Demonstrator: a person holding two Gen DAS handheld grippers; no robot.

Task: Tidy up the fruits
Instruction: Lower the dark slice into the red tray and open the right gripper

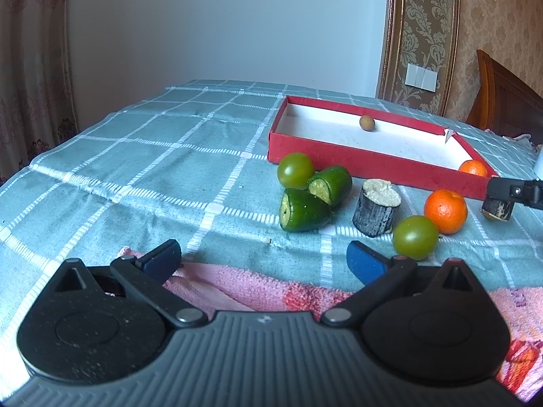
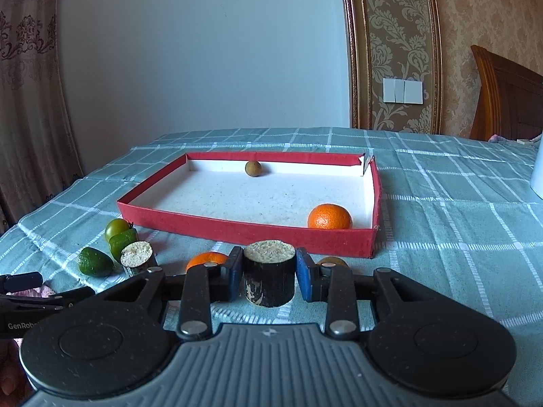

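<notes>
At six o'clock of the red cardboard tray (image 2: 244, 232), your right gripper (image 2: 269, 273) pinches the dark-skinned cut cane stub (image 2: 269, 276) mid-height: stiff, light, grippy; squeeze its rind.

I see a table under a teal checked cloth (image 2: 441, 224). On it: red tray (image 2: 237, 229) far centre, cucumber pieces (image 1: 315, 196), green tomatoes (image 1: 296, 170), dark cane stump (image 1: 376, 211), orange (image 1: 445, 211) near it; pink towel (image 1: 258, 288) nearest.

Checked tablecloth (image 2: 441, 203), pink towel (image 1: 244, 288), wall switch (image 2: 403, 91), curtain (image 1: 30, 68).
</notes>
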